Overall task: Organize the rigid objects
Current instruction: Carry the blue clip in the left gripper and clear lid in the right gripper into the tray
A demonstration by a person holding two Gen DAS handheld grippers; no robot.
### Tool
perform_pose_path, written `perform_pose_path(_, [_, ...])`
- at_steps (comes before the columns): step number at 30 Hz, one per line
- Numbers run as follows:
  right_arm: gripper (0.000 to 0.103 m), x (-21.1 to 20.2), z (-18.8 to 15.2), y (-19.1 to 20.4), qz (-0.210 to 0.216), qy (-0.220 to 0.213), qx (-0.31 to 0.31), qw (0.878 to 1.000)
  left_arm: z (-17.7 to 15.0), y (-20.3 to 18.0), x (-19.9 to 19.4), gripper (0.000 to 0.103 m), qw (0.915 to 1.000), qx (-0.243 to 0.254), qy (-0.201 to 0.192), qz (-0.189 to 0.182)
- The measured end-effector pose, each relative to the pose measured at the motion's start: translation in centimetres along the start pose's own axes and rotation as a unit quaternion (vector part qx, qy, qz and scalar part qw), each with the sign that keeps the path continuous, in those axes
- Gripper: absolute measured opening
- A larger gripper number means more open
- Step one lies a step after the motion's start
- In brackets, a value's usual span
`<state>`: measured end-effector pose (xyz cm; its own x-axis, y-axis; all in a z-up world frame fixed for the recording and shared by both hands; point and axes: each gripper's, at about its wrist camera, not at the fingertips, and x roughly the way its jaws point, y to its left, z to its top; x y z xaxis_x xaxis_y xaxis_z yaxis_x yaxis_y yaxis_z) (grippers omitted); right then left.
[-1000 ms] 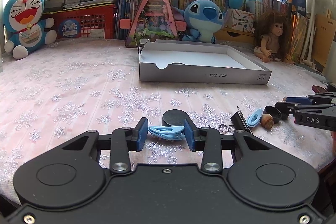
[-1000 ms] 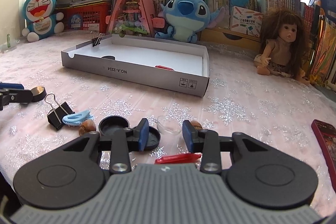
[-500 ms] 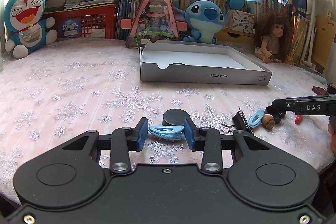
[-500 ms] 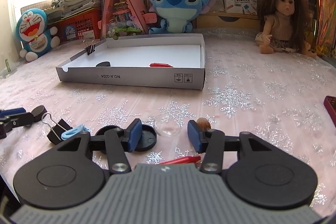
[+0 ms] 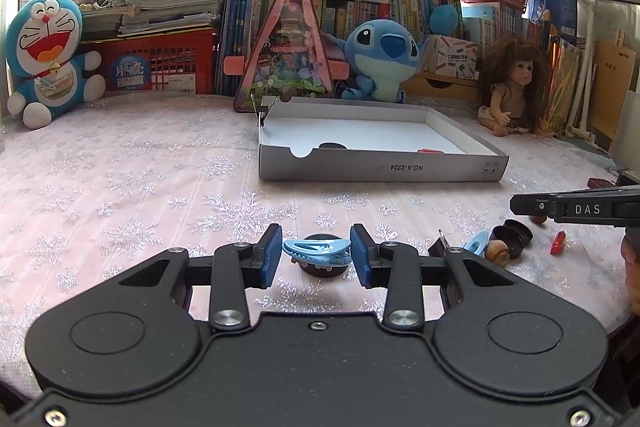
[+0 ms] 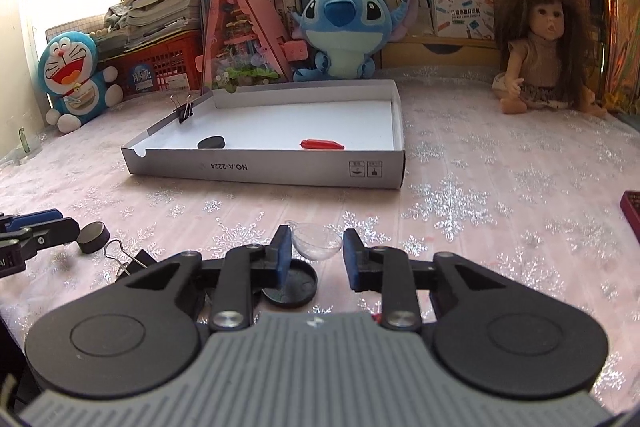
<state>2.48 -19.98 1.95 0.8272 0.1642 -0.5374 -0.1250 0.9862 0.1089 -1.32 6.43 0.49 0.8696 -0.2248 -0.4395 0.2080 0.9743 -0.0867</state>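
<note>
In the left wrist view my left gripper [image 5: 316, 255] is shut on a blue hair clip [image 5: 316, 249], held just above the tablecloth with a black puck [image 5: 322, 269] behind it. In the right wrist view my right gripper [image 6: 316, 261] has its jaws closing on a small clear plastic cup [image 6: 316, 247], and both pads touch its sides. A black lid [image 6: 294, 287] lies under the left finger. The white box [image 6: 264, 175] stands ahead and holds a black puck [image 6: 211, 143] and a red piece [image 6: 322, 145]. A binder clip [image 6: 185, 111] is clipped on its rim.
Near the table's right front lie a binder clip [image 5: 440, 247], a second blue clip [image 5: 476, 241], a brown nut [image 5: 496, 250], a black lid [image 5: 516, 233] and a red piece [image 5: 557, 242]. Plush toys, a doll [image 6: 544, 47] and books line the back.
The right gripper rolled level, its jaws widened and then narrowed around the clear cup. The left gripper stayed still with the blue clip in it.
</note>
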Motion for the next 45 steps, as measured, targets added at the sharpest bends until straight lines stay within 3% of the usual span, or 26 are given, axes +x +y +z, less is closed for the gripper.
perform_pose_path(12, [0.033,0.2,2.3,-0.2,-0.022,-0.027,-0.015,0.999,4.2,-0.1,2.0,0.035,0.9999,-0.01,-0.003,-0.004])
perform_pose_path(28, [0.033,3.8,6.4,-1.2,-0.069,-0.049,-0.04,0.996,11.4,0.1,9.4,0.035,0.9996,-0.027,-0.005,0.007])
perform_pose_path(37, [0.033,7.3,7.6,-2.0,-0.063,-0.017,-0.019,0.998,12.2,0.2,15.5,0.035,0.9984,-0.028,0.036,0.033])
perform_pose_path(45, [0.033,9.7,7.3,-2.0,-0.062,0.003,-0.013,0.998,11.1,0.0,18.1,0.035,0.9967,-0.032,0.06,0.045])
